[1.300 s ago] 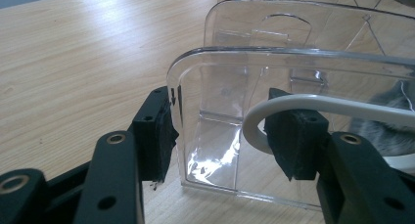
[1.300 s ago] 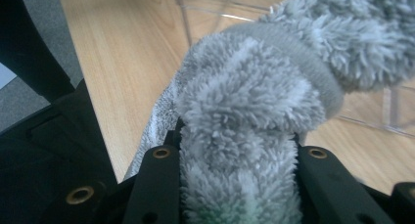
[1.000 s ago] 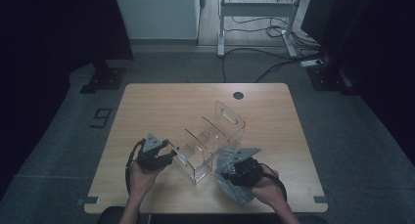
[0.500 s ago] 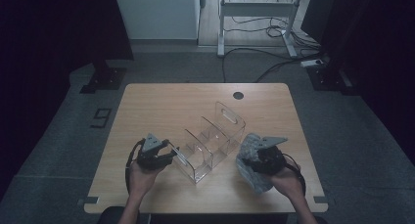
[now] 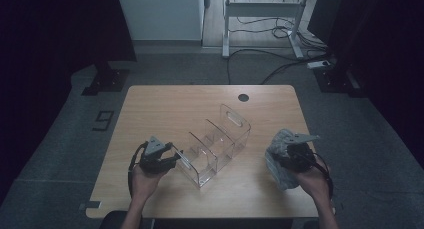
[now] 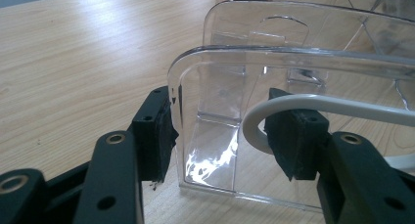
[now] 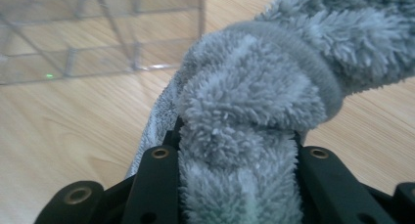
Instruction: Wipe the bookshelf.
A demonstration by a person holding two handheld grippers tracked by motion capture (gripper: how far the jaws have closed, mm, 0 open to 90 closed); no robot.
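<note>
A clear acrylic organizer (image 5: 215, 144) with several compartments lies slantwise on the wooden table (image 5: 165, 104). My left gripper (image 5: 176, 156) holds its near-left end. In the left gripper view the end wall (image 6: 293, 72) stands between the jaws of my left gripper (image 6: 222, 131), and the left pad (image 6: 159, 131) presses its curved edge. Off the organizer's right side, my right gripper (image 5: 287, 154) is shut on a bunched grey fluffy cloth (image 5: 277, 164). In the right gripper view the cloth (image 7: 254, 97) bulges from between the jaws of my right gripper (image 7: 237, 136), hiding the pads, with the organizer (image 7: 98, 38) behind.
A round dark cable hole (image 5: 243, 97) sits near the table's far edge. A white cable (image 6: 342, 104) loops in front of the right pad in the left gripper view. Dark floor, a metal frame and cables lie beyond the table.
My right gripper has carried the cloth to the right, from beside the organizer's near end out toward the table's right edge. The left gripper and the organizer have stayed where they were.
</note>
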